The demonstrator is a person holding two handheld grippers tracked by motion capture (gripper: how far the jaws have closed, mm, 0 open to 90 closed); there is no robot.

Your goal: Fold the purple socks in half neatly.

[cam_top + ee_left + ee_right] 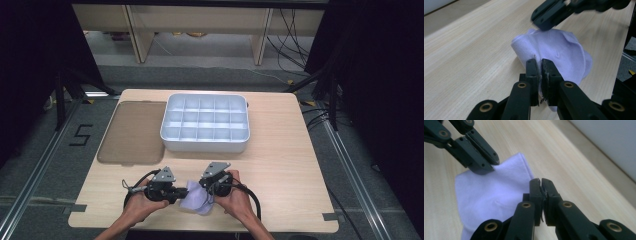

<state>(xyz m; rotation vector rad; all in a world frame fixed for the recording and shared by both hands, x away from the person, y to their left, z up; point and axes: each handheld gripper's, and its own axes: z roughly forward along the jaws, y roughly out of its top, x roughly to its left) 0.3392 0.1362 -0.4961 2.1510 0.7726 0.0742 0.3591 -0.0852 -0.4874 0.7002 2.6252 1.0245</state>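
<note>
A pale lavender cloth lies bunched near the table's front edge, between my two grippers. My left gripper comes in from the left and is shut on the cloth's near edge; in the left gripper view its jaws pinch a thin fold of the cloth. My right gripper meets the cloth from the right. In the right gripper view its jaws are shut on the cloth's edge. Each gripper view also shows the other gripper pinching the cloth's far side.
A white divided organizer box with several empty compartments stands at the middle back of the wooden table. A brownish translucent lid lies flat to its left. Cables and dark stands flank the table on the floor.
</note>
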